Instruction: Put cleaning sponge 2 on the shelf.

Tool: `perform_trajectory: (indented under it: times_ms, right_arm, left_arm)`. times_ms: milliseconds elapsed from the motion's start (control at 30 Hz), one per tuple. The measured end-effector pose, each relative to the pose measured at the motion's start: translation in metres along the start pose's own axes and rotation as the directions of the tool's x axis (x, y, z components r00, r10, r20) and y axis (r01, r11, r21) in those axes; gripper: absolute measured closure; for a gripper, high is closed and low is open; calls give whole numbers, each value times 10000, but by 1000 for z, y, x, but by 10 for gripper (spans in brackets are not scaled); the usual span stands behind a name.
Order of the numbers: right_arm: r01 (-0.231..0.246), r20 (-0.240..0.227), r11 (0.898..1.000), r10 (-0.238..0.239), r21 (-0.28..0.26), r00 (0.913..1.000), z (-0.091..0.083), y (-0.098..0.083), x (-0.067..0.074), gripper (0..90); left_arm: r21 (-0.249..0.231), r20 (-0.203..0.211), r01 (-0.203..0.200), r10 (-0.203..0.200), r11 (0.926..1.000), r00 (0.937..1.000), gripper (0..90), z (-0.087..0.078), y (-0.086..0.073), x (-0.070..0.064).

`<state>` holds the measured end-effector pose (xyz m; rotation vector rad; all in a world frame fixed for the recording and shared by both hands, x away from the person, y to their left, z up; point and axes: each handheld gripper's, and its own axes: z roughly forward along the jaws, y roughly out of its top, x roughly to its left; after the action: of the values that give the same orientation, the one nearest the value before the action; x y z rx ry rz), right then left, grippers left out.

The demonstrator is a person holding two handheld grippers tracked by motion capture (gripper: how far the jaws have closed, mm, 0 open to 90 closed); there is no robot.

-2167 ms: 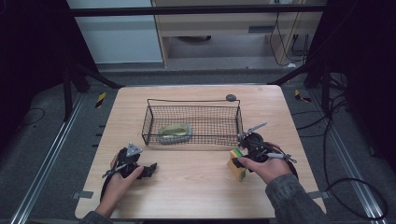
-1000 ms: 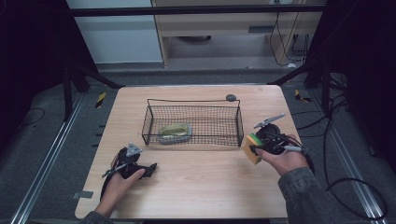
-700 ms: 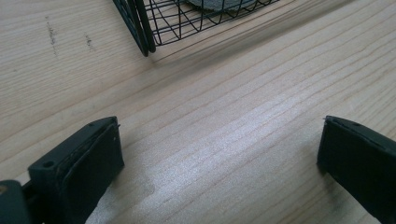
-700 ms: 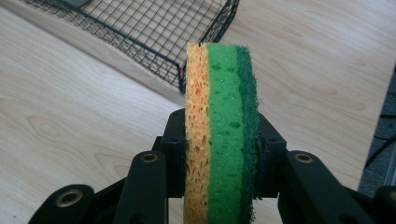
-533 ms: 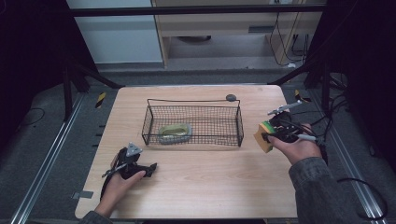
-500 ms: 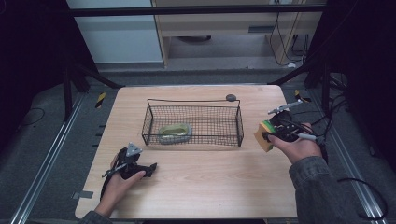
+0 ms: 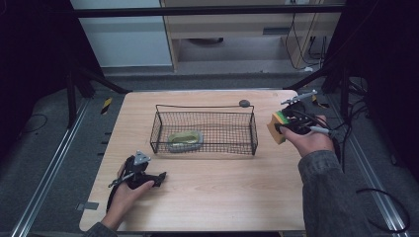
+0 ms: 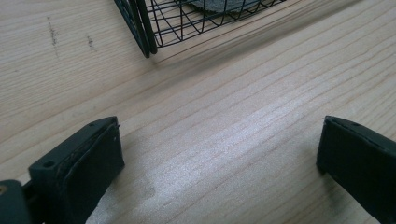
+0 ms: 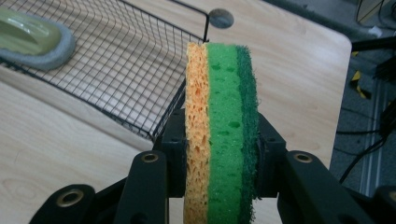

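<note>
My right gripper [image 7: 280, 127] is shut on a sponge [image 9: 221, 126] with orange, light green and dark green layers, held on edge in the air to the right of the black wire basket [image 7: 203, 129]. In the high view the sponge [image 7: 277, 126] sits just off the basket's right end. A green and grey scrubber [image 7: 185, 140] lies inside the basket, also seen as the scrubber [image 9: 32, 39] in the right gripper view. My left gripper [image 7: 160, 176] rests on the table near the front left, open, with bare wood between its pads [image 8: 95, 161].
A small dark round object [image 7: 244, 103] lies on the table behind the basket's far right corner. The basket's near corner [image 8: 140, 28] stands just ahead of the left gripper. The table edge [image 7: 341, 163] runs close to the right hand.
The right hand has lifted the sponge from the front right of the table and carried it up and back to beside the basket's right end. The left gripper has stayed still.
</note>
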<state>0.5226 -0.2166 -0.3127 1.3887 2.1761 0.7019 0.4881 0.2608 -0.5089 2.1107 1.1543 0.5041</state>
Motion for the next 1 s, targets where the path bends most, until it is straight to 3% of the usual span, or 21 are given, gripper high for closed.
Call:
perform_trajectory:
  times_ms: [367, 633, 1000]
  right_arm:
    - [54, -5, 9994, -55, -335, 10000, 7, 11, -2, 648]
    - [137, -88, 9989, -142, -451, 9999, 20, 38, -5, 648]
    - [718, -278, 9958, -735, -561, 9969, 28, 65, 9, 648]
  left_arm:
    - [12, 17, -19, 19, 10000, 10000, 0, -1, 0, 1]
    - [-14, 18, -18, 18, 10000, 10000, 0, -1, -1, 0]
    - [25, -41, -24, 24, 10000, 10000, 0, -2, -1, 0]
